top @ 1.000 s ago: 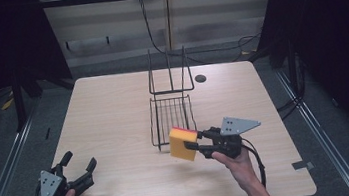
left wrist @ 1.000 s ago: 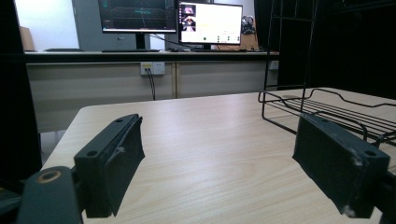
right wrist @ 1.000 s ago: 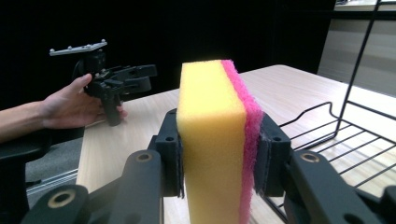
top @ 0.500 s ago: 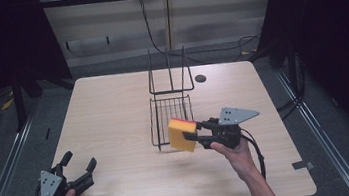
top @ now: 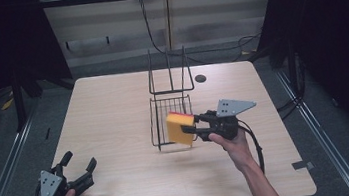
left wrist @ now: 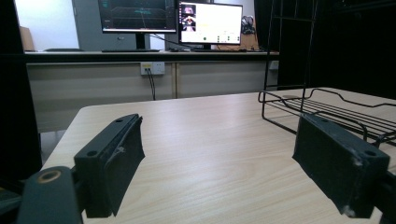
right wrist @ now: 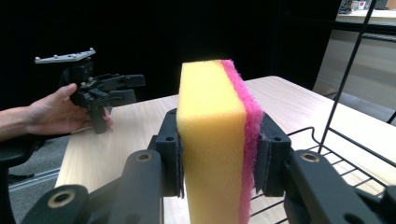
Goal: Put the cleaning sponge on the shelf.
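Near frame centre, right gripper [top: 192,127], clamped on the sponge [top: 180,128], has crept up and over the wire basket [top: 169,102] edge. Drop-in comes next, prob. Left gripper [top: 81,166] rests open, lower left.

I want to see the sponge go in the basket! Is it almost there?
Nearly. Picking it up is done: the right gripper is shut on the yellow and pink sponge, held upright off the table at the near edge of the wire basket. Left to do: setting it inside and letting go. The left gripper waits open near the table's corner.
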{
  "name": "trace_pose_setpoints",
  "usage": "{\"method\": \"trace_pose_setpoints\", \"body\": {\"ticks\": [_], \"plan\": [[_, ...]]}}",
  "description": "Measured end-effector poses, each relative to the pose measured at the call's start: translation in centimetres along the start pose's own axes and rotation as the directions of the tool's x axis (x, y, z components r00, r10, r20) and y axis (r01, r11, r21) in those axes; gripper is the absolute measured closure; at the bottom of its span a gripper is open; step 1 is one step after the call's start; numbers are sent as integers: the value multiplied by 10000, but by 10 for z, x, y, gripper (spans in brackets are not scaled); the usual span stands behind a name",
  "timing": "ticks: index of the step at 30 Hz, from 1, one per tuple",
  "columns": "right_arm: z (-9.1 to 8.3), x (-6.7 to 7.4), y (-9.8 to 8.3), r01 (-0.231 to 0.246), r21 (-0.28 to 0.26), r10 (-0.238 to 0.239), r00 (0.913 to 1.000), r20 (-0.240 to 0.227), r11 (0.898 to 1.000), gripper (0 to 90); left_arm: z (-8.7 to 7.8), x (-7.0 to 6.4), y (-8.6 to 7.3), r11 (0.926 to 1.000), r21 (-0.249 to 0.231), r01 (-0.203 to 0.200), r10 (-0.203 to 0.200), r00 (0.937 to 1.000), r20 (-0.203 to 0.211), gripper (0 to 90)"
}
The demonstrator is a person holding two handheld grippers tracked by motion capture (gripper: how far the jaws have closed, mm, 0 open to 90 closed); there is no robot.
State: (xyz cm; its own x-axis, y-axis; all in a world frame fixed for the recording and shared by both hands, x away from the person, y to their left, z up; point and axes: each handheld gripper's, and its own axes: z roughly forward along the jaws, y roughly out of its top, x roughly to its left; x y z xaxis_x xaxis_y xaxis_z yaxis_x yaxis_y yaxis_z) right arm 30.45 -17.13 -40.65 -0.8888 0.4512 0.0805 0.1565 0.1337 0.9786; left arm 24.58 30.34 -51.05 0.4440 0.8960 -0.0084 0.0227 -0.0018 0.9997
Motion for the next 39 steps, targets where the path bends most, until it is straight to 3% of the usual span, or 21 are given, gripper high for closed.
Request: {"method": "trace_pose_setpoints", "body": {"ticks": [16, 24, 39], "plan": [[15, -20, -7, -348, 289, 354, 9992, -187, 9990, 606, 0, 0, 0, 10000, -41, 39, -39, 10000, -16, 156], [23, -27, -1, -181, 506, 204, 9987, -461, 9986, 606, 0, 0, 0, 10000, -46, 55, -55, 10000, -7, 156], [31, -42, -4, -384, 830, 431, 9975, -559, 9958, 605, 0, 0, 0, 10000, -10, -8, 8, 10000, -1, 156]]}}
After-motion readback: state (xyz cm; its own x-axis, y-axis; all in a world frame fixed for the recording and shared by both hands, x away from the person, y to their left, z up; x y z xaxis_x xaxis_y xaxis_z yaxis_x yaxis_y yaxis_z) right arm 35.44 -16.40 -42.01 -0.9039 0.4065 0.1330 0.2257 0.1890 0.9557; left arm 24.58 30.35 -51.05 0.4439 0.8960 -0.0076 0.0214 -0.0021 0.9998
